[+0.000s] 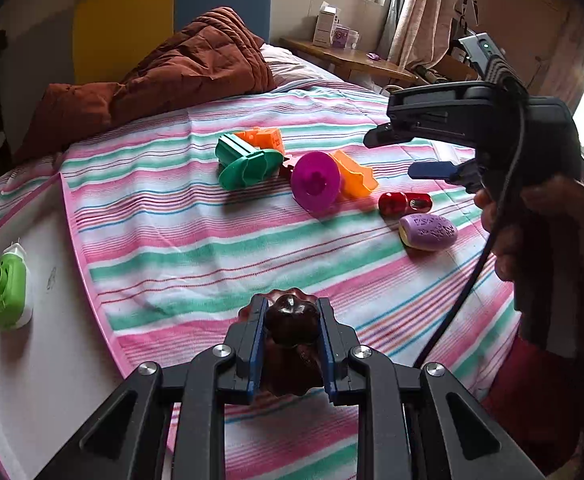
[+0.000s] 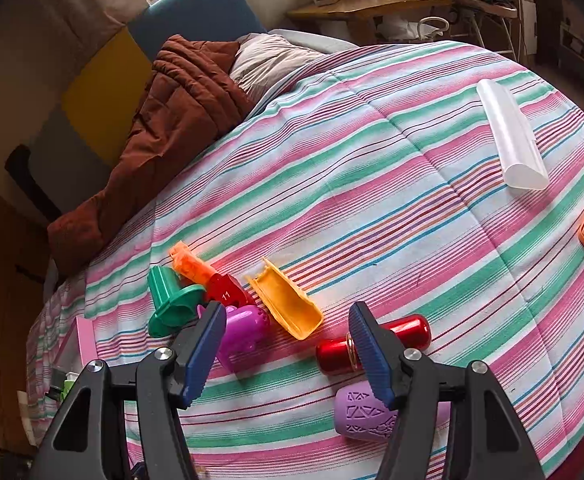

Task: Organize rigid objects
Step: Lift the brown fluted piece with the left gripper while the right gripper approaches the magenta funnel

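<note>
A: What could go wrong?

B: The dark red fluted mould (image 1: pixel 292 326), clamped at the left gripper (image 1: pixel 289 344), could be twisted loose, its ridged sides being pinched narrowly.

A: And the poses?

B: The left gripper is held low over the striped bedspread (image 1: pixel 211 256). The right gripper (image 2: pixel 287 354) is spread wide, empty, above the red cylinder (image 2: pixel 372 344), the toy cluster ahead of it.

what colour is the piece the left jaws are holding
Dark maroon-brown toy piece with a scalloped edge, seen best in the left wrist view.
</note>
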### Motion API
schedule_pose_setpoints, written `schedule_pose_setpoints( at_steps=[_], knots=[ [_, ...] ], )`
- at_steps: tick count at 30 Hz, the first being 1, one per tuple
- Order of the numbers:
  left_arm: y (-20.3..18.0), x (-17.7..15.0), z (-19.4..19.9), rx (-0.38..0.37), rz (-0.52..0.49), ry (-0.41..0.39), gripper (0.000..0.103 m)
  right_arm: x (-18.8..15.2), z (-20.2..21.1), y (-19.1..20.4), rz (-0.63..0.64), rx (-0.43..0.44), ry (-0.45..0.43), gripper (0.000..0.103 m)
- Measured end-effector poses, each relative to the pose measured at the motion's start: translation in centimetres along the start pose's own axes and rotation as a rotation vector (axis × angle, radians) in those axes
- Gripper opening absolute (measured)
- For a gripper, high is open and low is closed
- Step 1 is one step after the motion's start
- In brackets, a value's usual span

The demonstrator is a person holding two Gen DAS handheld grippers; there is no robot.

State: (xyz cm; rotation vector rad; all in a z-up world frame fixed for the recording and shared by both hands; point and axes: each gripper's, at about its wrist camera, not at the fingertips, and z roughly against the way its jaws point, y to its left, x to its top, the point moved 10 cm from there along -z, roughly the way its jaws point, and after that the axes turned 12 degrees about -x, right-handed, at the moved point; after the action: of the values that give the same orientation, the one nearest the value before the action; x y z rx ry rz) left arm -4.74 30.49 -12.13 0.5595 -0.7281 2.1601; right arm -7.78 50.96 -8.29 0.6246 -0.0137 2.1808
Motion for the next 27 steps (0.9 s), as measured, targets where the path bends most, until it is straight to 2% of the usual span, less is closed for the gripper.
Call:
schedule_pose_setpoints(
  at_steps=[5,11,16,19,27],
  knots=[
    [-0.6,-1.6,1.4,-0.021,-0.004,0.007,0.024,0.7,0.3,-1.4,-0.077,0.009,-0.019,0.065],
    [-0.6,-2.8,2.4,-0.024,-0.001,0.005,0.024,1.3,0.3,-2.7,-0.204,0.092,0.008,0.065],
    [-0.9,-3.2,2.9,-0.023,-0.005,0.002,0.024,1.0,-0.3,-3.6,-0.230,0.050,0.031,0.065],
    [-1.1,-3.3,2.9,-0.024,-0.014,0.003,0.024,0.8,-0.8,-4.2,-0.260,0.053,0.058,0.065],
    [-0.8,-3.2,2.9,-0.030,0.006,-0.005,0.024,0.8,0.2,-1.2,-0.144,0.107,0.022,0.065]
  ],
)
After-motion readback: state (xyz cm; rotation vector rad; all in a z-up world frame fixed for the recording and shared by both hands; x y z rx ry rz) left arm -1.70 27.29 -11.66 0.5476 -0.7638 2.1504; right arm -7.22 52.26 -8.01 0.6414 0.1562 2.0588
